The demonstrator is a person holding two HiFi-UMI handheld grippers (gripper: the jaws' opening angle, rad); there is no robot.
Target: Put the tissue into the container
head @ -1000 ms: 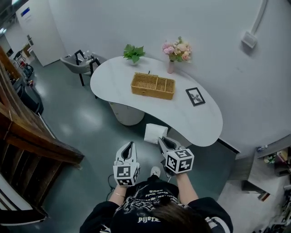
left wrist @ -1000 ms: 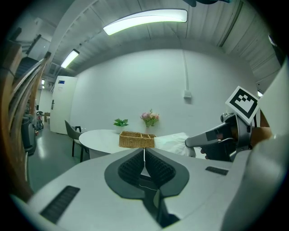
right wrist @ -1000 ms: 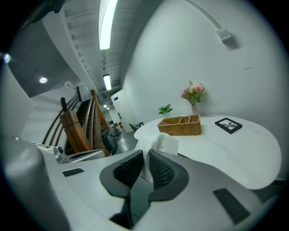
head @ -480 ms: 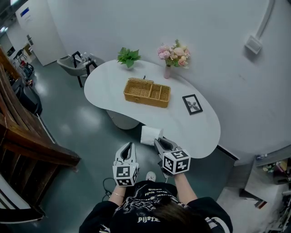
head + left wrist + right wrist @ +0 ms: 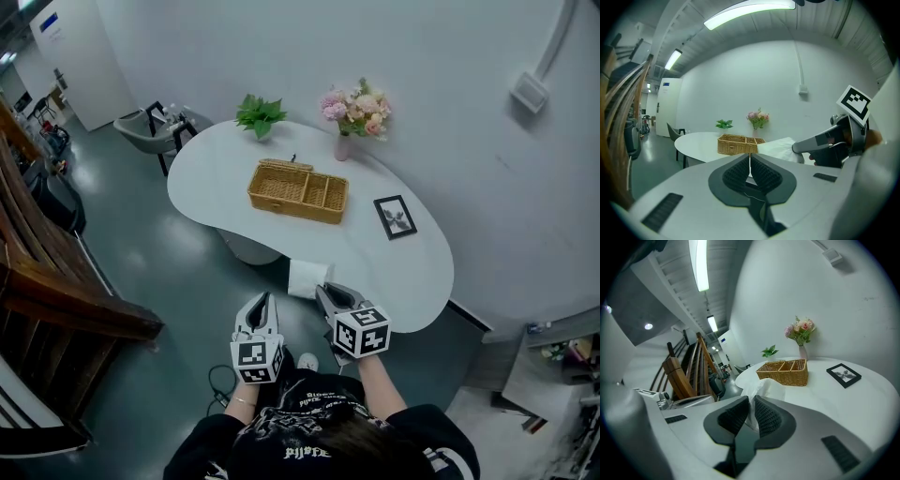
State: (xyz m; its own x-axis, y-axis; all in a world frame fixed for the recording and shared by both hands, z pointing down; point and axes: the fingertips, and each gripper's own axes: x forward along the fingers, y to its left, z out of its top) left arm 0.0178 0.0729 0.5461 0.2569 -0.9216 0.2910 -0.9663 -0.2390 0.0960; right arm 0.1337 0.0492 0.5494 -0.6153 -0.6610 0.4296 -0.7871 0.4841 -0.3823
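Note:
A white tissue [image 5: 308, 278] hangs from my right gripper [image 5: 324, 291], just short of the near edge of the white table [image 5: 412, 272]. In the right gripper view the jaws are shut on the tissue [image 5: 762, 388], which bulges out beyond the right gripper [image 5: 751, 400]. The container, a woven basket [image 5: 298, 190] with compartments, stands mid-table, well ahead of both grippers. Held beside the right one over the floor, my left gripper [image 5: 263, 299] has its jaws shut with nothing between them. The left gripper view shows the left gripper [image 5: 750, 157], the basket [image 5: 738, 144] and the tissue [image 5: 780, 147].
On the table stand a vase of pink flowers [image 5: 356, 111], a small green plant [image 5: 258, 114] and a black picture frame [image 5: 396, 217]. A grey chair [image 5: 145, 129] is at the table's far left. A wooden stair rail [image 5: 66, 291] runs along the left, above the grey floor.
The table and basket have slid slightly left and nearer in the head view. Both grippers keep their pose, the tissue still in the right one.

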